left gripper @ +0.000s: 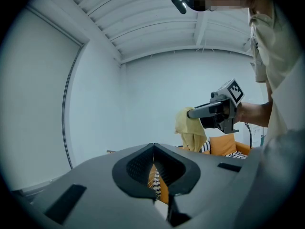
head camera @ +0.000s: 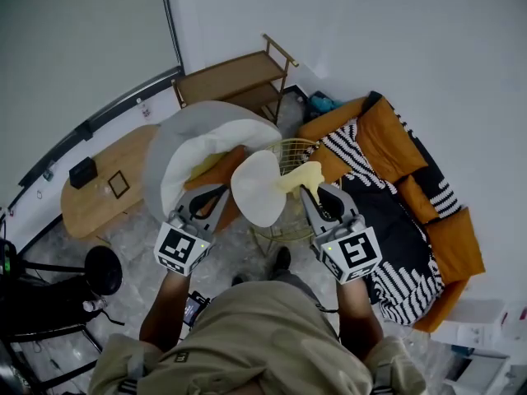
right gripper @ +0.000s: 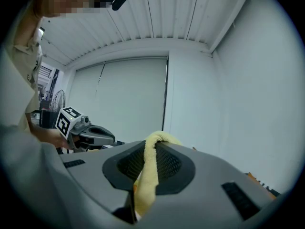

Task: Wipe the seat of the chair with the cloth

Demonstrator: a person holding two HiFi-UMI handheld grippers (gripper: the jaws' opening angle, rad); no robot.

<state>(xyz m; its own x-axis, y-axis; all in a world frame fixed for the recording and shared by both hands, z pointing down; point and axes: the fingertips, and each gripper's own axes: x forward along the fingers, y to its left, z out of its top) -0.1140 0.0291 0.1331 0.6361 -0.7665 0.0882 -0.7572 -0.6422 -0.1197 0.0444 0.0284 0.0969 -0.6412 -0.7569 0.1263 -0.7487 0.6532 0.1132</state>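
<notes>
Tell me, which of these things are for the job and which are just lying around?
For the job: yellow cloth, clamped in the right gripper; wire chair.
Lying about: orange sofa, wooden table, wooden shelf, black stool.

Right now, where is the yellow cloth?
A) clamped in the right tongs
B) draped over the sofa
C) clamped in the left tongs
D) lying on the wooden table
A: the cloth is pinched in the right tongs, while the left tongs are shut with nothing between them.
</notes>
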